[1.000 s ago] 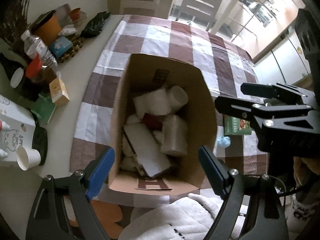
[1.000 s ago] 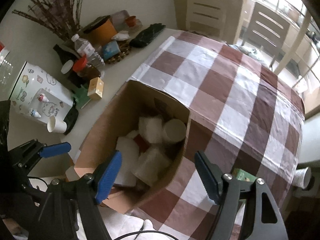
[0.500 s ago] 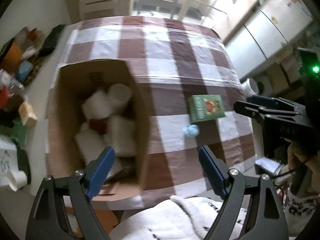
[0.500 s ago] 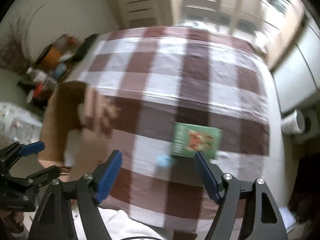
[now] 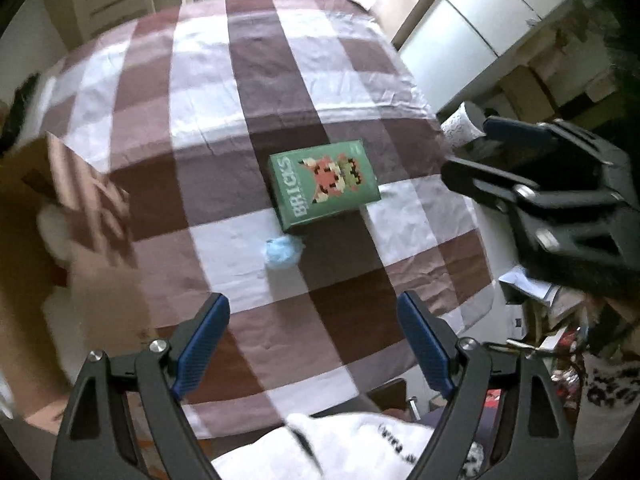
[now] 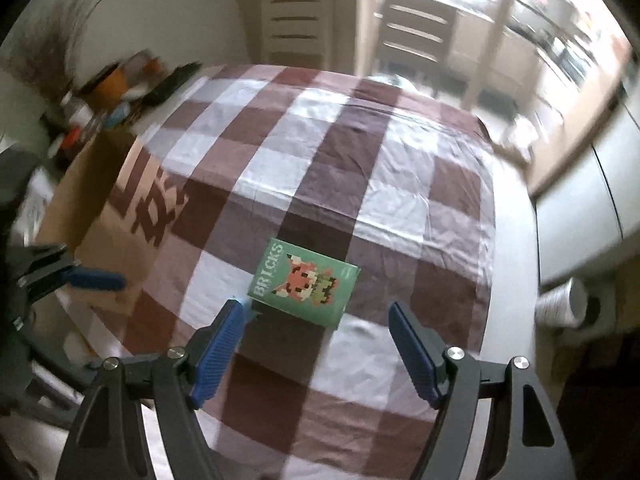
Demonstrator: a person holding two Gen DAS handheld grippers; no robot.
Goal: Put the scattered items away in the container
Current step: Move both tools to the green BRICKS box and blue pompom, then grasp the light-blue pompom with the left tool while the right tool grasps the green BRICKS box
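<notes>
Checked cloth [image 6: 400,184], BRICKS box [image 6: 306,282] (flat, diagonal)

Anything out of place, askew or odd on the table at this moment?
Two items still lie loose on the checked tablecloth outside the cardboard box: a green BRICKS box lying askew to the checks, and a small pale blue crumpled lump beside its corner. No spill or damage shows.

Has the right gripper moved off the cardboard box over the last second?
Yes. The right gripper has swung rightward, away from the cardboard box, and now hangs open over the green BRICKS box on the checked tablecloth.
</notes>
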